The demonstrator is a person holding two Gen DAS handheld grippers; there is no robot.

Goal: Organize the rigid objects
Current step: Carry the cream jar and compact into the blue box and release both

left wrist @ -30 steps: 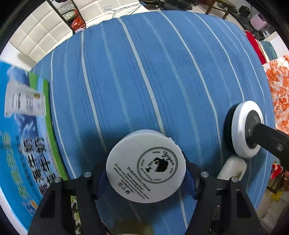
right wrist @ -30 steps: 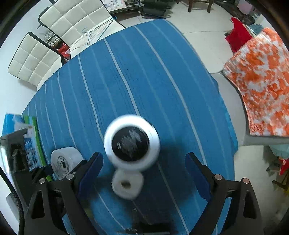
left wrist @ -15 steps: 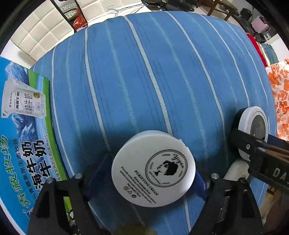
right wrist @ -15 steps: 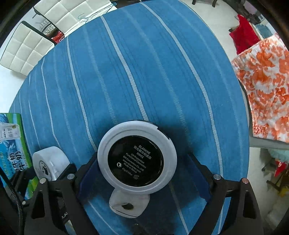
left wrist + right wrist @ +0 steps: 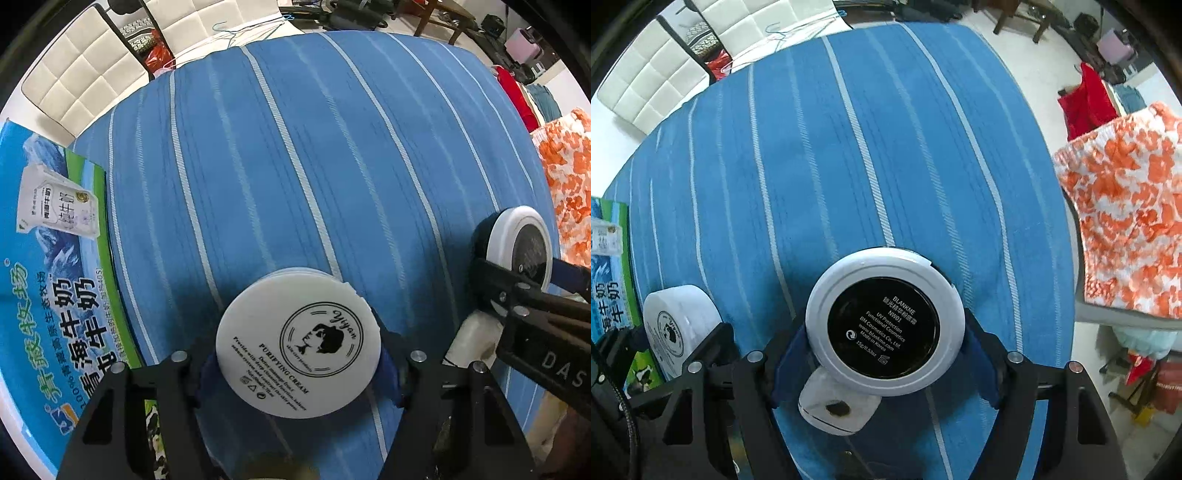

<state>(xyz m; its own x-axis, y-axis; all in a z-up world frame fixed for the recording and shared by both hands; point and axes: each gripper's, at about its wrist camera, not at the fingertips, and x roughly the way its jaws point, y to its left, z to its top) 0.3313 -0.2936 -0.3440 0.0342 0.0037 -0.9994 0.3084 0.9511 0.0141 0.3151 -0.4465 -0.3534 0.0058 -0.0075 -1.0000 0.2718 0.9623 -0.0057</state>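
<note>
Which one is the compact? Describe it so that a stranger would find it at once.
On the blue striped cloth, look between the right gripper's closing jaws. The compact there is round, white-rimmed, with a black printed centre; the jar to its left is all white with a portrait logo.

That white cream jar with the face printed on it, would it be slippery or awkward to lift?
The white cream jar looks like rigid, smooth plastic, so it probably won't give, but it may slip. The left tool is closing on its round side, where contact is narrow, so it could twist. Being wide and low, it seems unlikely to tip on the striped cloth.
</note>
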